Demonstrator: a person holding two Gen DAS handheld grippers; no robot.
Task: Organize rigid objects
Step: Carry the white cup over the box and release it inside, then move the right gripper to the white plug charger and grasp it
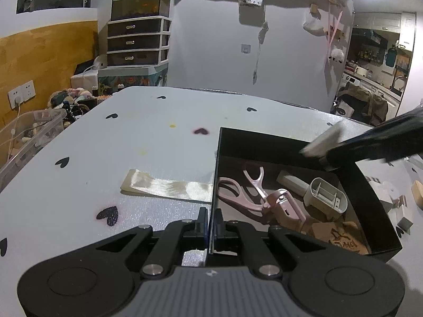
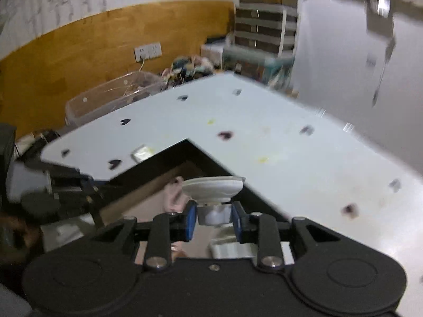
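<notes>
A black open box [image 1: 351, 185] stands on the white table. My left gripper [image 1: 210, 223] is shut on its near left wall. Inside lie pink scissors [image 1: 238, 191], a pink clip-like piece [image 1: 286, 206], a grey plastic housing [image 1: 326, 195] and a brown cardboard piece [image 1: 341, 233]. My right gripper [image 2: 214, 218] is shut on a white round-topped object [image 2: 212, 185] and holds it above the box [image 2: 211, 155]. In the left wrist view that right gripper [image 1: 375, 145] comes in over the box's far right corner with the white object [image 1: 321, 142].
A shiny beige strip [image 1: 166, 186] lies on the table [image 1: 158, 132] left of the box. Small white and tan items [image 1: 396, 203] lie right of the box. A clear plastic bin [image 1: 29, 132] stands off the table's left edge. Drawers [image 1: 137, 42] stand behind.
</notes>
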